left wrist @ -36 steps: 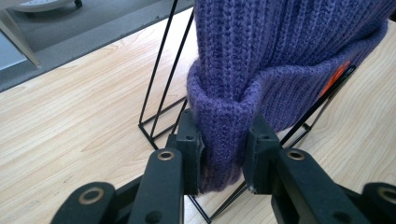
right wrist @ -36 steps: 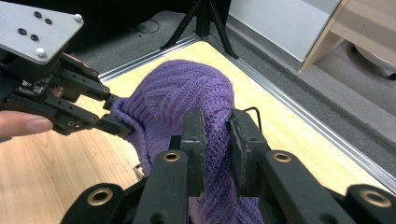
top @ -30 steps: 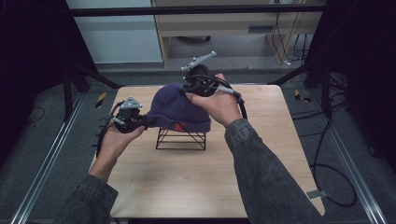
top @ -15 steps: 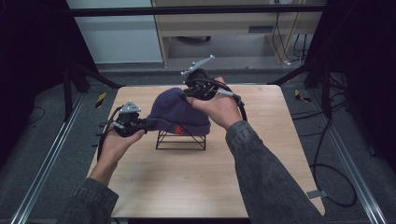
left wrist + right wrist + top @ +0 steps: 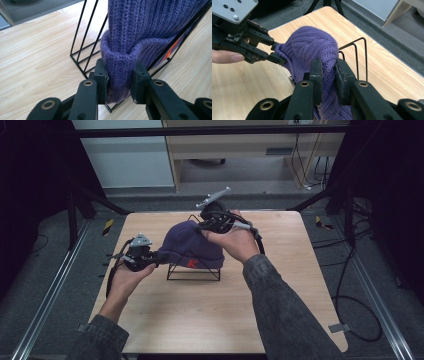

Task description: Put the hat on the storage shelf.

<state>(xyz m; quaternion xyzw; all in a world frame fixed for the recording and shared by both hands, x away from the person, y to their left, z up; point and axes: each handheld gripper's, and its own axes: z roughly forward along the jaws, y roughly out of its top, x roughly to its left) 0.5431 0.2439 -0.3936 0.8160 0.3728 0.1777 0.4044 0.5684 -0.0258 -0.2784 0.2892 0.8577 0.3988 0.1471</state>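
Stretching a purple knit hat (image 5: 192,247) over a black wire rack (image 5: 194,272) mid-table: left gripper (image 5: 119,82) is clamped on the folded brim at the hat's left edge, right gripper (image 5: 328,75) pinches the knit at the far top. Soft, light, stretchy, probably snags on wire. Best grip is the doubled brim, not the thin crown.

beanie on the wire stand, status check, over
Left hand-held gripper shut on beanie cuff. Right hand-held gripper shut on its knit top. Beanie draped over wire stand. Nothing in the way.
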